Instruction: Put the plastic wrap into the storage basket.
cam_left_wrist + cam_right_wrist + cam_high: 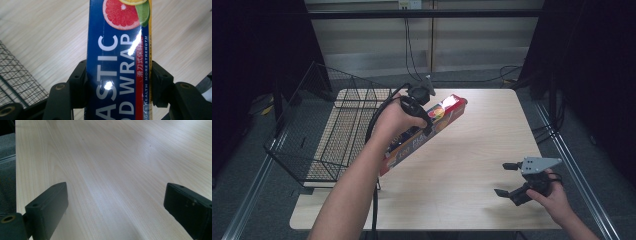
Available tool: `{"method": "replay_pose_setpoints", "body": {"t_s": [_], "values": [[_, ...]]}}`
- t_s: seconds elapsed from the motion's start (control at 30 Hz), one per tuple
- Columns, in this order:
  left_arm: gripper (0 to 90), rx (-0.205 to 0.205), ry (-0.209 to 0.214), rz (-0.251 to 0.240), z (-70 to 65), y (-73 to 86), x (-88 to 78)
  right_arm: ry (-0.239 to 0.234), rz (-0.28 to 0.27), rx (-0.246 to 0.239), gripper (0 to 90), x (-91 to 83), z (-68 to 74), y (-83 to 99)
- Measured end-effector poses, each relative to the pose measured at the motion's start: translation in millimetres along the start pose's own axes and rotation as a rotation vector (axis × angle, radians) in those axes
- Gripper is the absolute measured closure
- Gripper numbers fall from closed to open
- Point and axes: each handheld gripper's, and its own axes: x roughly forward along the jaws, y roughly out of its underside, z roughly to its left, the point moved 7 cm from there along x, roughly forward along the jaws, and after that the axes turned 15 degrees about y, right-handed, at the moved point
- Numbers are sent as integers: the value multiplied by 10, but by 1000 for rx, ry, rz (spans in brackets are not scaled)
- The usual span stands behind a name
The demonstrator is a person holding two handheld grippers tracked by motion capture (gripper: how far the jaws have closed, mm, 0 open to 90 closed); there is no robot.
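Gripping the plastic wrap box (424, 132) across its narrow width, the left gripper (419, 112) has its black fingers (78, 82) pressed against both long sides, and the left gripper view puts the blue face with its white lettering and cut grapefruit picture squarely between them. From the high view the long box hangs tilted over the left half of the desk (472, 150), its far end pointing up and away, its near end angled back toward the person's left forearm (352, 190). Just to the left sits the black wire basket (332, 130), partly on the desk's left edge, and its mesh shows in the corner of the left gripper view too. Over on the right, the right gripper (507, 179) sits low near the desk's front right corner, fingers (48, 206) spread wide apart with bare wood between them, well apart from the box.
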Motion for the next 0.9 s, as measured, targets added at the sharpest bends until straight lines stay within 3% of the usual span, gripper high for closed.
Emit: {"method": "replay_pose_setpoints", "body": {"t_s": [0.9], "values": [[436, -90, -64, -50, 116, 114, -560, 3, 2, 6, 53, -16, -2, -5]]}}
